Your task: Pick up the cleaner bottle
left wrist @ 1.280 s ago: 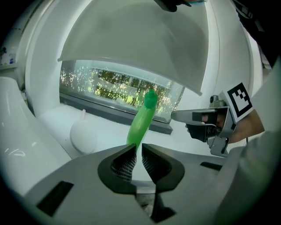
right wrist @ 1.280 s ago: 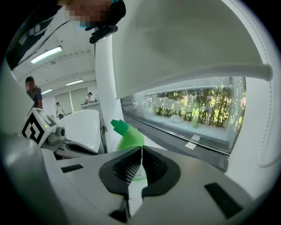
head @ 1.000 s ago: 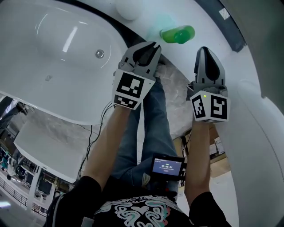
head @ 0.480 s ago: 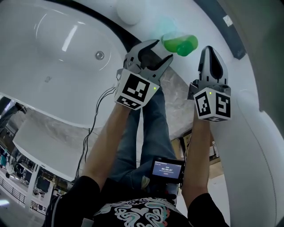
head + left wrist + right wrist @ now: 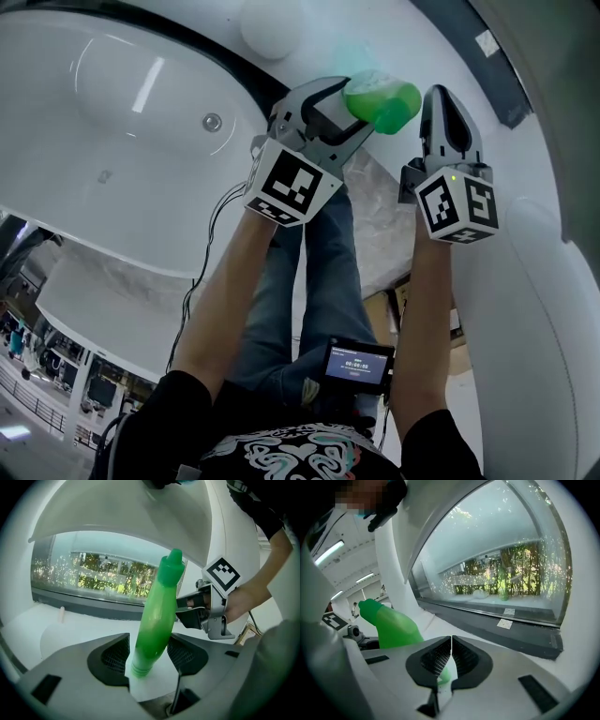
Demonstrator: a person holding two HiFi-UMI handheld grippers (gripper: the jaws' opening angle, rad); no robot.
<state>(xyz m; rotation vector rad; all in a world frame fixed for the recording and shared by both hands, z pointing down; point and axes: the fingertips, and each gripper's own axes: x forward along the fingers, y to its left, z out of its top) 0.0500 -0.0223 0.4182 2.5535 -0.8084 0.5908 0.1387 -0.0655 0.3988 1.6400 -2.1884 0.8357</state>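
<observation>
The green cleaner bottle (image 5: 382,98) stands on the white ledge (image 5: 412,42) behind the bathtub. In the left gripper view the cleaner bottle (image 5: 154,625) rises, tilted, between the two pads. My left gripper (image 5: 345,108) is around its lower body and its jaws are opening; I see a gap at the left pad. My right gripper (image 5: 441,101) is just right of the bottle with its jaws together and nothing in them. From the right gripper view the bottle (image 5: 393,627) sits left of the right gripper (image 5: 451,656). The right gripper (image 5: 206,613) also shows beyond the bottle.
A white bathtub (image 5: 141,103) with a round drain (image 5: 213,120) fills the left. A white rounded fitting (image 5: 267,23) sits on the rim. A dark sill (image 5: 501,620) and a large window (image 5: 112,573) run behind the ledge. A small screen (image 5: 356,361) hangs at the person's waist.
Both grippers moved forward to the bottle. The left jaws, together a second ago, have spread and now stand around the bottle. The right jaws stayed together.
</observation>
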